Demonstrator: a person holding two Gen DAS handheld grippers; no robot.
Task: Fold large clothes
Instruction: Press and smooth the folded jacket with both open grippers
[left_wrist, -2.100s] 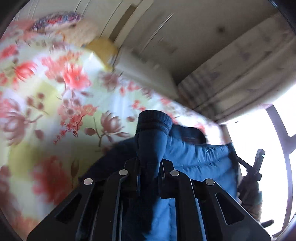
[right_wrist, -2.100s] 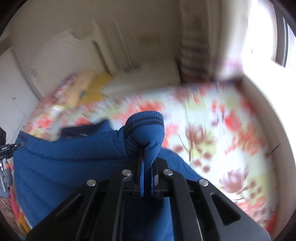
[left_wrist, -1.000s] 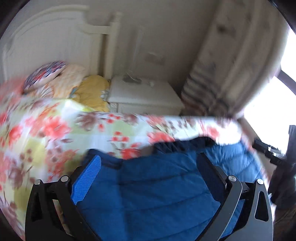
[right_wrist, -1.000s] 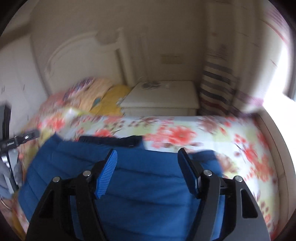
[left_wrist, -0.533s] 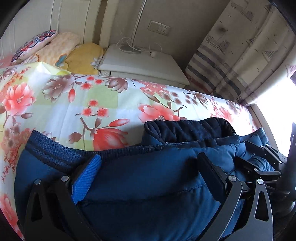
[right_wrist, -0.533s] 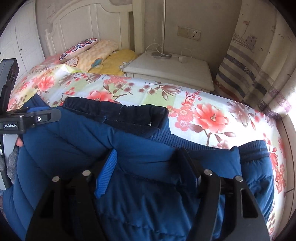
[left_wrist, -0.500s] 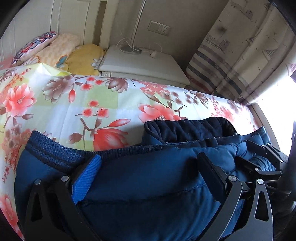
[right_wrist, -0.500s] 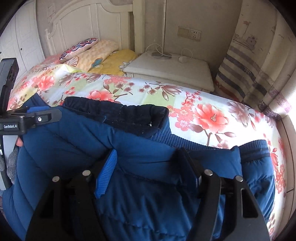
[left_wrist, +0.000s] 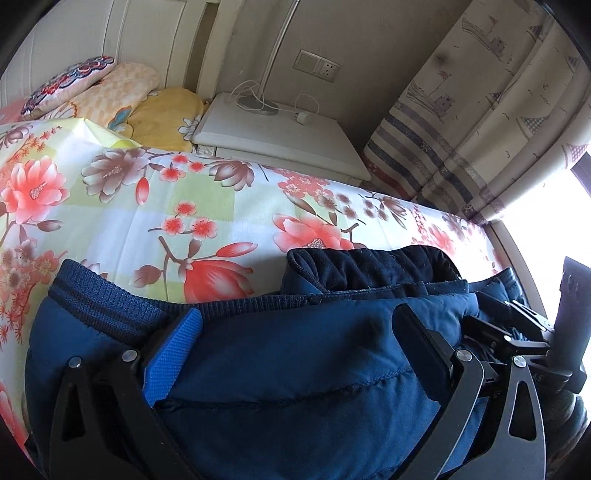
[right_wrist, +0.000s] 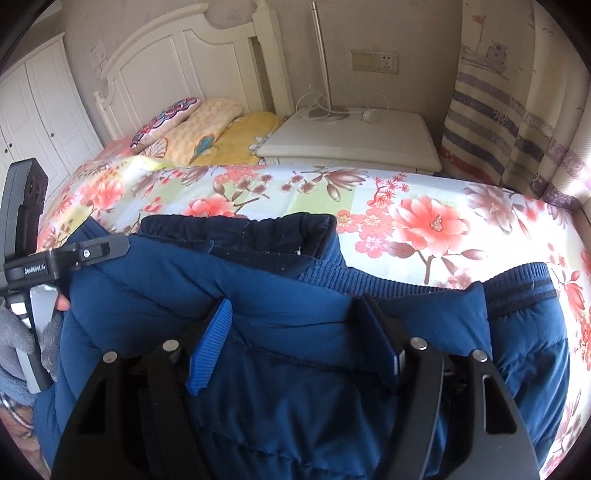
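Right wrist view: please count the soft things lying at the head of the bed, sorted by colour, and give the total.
Patterned pink and navy pillow: 1
Peach textured pillow: 1
Yellow pillow: 1
Total: 3

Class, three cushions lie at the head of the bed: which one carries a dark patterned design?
The embroidered pillow, farthest from the nightstand; the checked peach one and plain yellow one sit between.
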